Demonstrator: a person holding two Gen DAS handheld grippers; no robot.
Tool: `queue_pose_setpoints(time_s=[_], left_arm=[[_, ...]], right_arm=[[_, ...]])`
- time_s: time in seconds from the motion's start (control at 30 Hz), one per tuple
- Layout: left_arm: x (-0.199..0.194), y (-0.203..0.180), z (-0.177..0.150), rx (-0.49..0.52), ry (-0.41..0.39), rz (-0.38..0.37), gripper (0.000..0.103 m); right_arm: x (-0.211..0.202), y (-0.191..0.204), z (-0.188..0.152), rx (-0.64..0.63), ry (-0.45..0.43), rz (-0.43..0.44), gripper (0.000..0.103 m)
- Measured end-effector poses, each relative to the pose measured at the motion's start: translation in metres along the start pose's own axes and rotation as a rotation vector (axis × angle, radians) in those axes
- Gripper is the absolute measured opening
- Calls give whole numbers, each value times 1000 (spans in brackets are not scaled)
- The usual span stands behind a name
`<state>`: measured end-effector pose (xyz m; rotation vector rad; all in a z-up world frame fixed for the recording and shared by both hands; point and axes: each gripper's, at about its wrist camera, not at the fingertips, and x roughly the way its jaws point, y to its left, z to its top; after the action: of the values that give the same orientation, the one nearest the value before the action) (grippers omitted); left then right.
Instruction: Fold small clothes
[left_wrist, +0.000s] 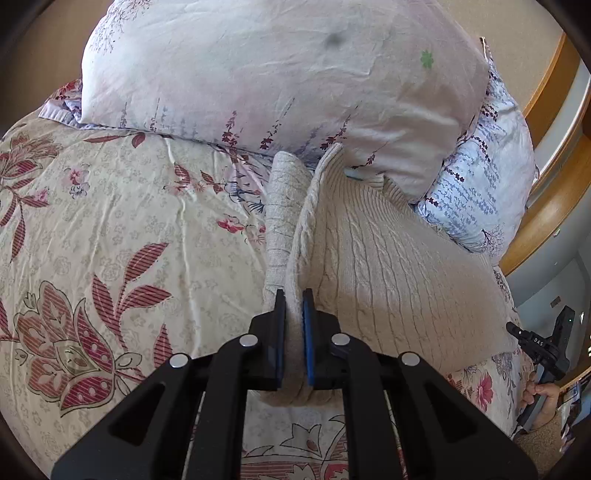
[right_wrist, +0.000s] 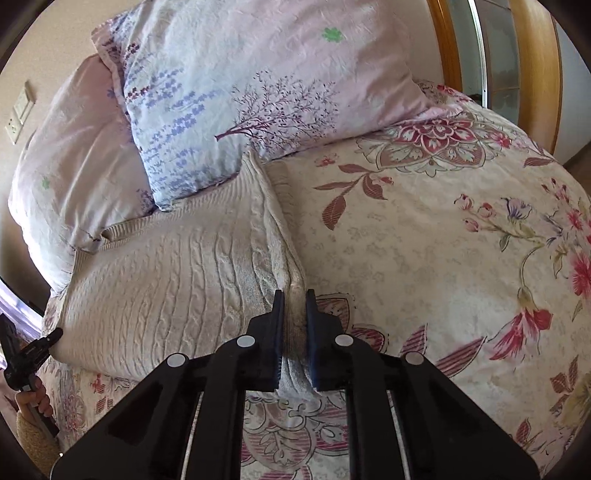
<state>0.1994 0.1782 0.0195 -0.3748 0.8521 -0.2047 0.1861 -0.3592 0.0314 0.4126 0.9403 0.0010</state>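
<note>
Sweater: a cream cable-knit sweater (left_wrist: 388, 258) lies on my bed, its far end touching the pillows and its near end close to me.
Left gripper: my left gripper (left_wrist: 294, 299) is pinched tight on the sweater's left edge, the knit bunched into a ridge between the two fingers.
Right gripper: my right gripper (right_wrist: 294, 299) is clamped the same way on the sweater's right edge, with a fold of knit squeezed between its fingers.
Sleeve: a strip of knit (left_wrist: 282, 206) runs along the left side, just beside the raised edge; I think it is a sleeve, but the fisheye bends it too much to be sure.
Bedspread: a cream floral bedspread (left_wrist: 129, 229) with red leaves and blooms lies under the sweater.
Pillows: a pale pink pillow (left_wrist: 258, 74) sits at the sweater's far end, and a bluish one with lavender sprigs (right_wrist: 192, 110) leans against it, its corner on the knit.
Hands: in the left view my right hand (left_wrist: 543, 397) shows at the edge, on its gripper's handle.
Bed frame: a curved wooden frame (left_wrist: 554, 206) rims the far side of the bed.
</note>
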Motion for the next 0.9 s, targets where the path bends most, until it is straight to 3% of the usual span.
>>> queue_pose_setpoints(time_s=[0.13, 0.23, 0.3, 0.37, 0.4, 0.47, 0.67, 0.8, 0.9], left_arm=[[2, -3, -4, 20, -3, 22, 9], [-1, -6, -5, 39, -5, 42, 16], [-9, -11, -2, 43, -25, 55, 32], [-22, -19, 1, 68, -91, 53, 56], [-27, -26, 2, 92, -123, 45, 61], [-32, -43, 3, 155, -157, 37, 82], [-3, -79, -5, 291, -81, 70, 84], [19, -74, -12, 300, -1, 122, 84], [26, -73, -15, 330, 10, 155, 83]], right_arm=[[5, 5, 2, -34, -3, -44, 11], [3, 9, 5, -55, 7, -72, 16], [-7, 17, 6, -83, -27, -99, 29], [-19, 30, 6, -139, -104, -106, 37], [-24, 39, 5, -177, -133, -100, 44], [-22, 58, 3, -248, -137, -77, 48], [11, 88, -6, -325, -27, -30, 48], [27, 90, -13, -359, 24, -67, 50], [28, 89, -15, -377, 29, -68, 51]])
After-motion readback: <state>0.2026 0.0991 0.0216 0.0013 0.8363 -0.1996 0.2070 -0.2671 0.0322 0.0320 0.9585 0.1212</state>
